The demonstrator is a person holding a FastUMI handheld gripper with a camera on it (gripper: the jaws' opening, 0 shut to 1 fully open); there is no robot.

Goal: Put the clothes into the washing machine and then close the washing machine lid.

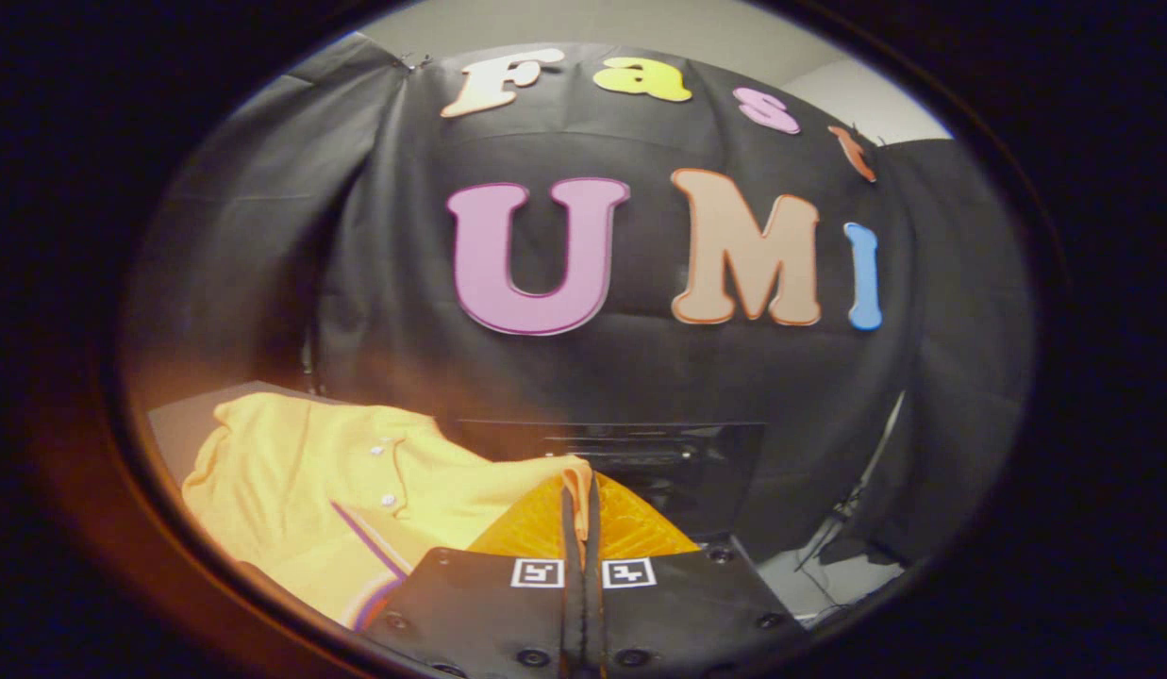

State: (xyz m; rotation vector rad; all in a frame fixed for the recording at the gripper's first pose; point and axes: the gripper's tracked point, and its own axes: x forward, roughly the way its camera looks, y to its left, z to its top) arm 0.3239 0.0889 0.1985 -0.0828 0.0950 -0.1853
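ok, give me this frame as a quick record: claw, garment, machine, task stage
claw: claw shut on a fold of the shirt
garment: yellow collared polo shirt with white buttons, lying on a surface beside the fingers, one edge pinched and lifted
machine: dark glossy washing machine just beyond the fingers; lid state unclear
task stage: shirt grasped, not yet in the machine

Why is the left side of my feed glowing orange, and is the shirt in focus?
In the gripper view, a soft orange haze smears the rim beside the yellow shirt, looking like out-of-focus glare; the cause cannot be told. The shirt is bright, slightly washed out, its buttons readable. The tongs sit closed, pinching a fold of it. The fisheye bends the cloth wall, and the dark washing machine beyond is dim.
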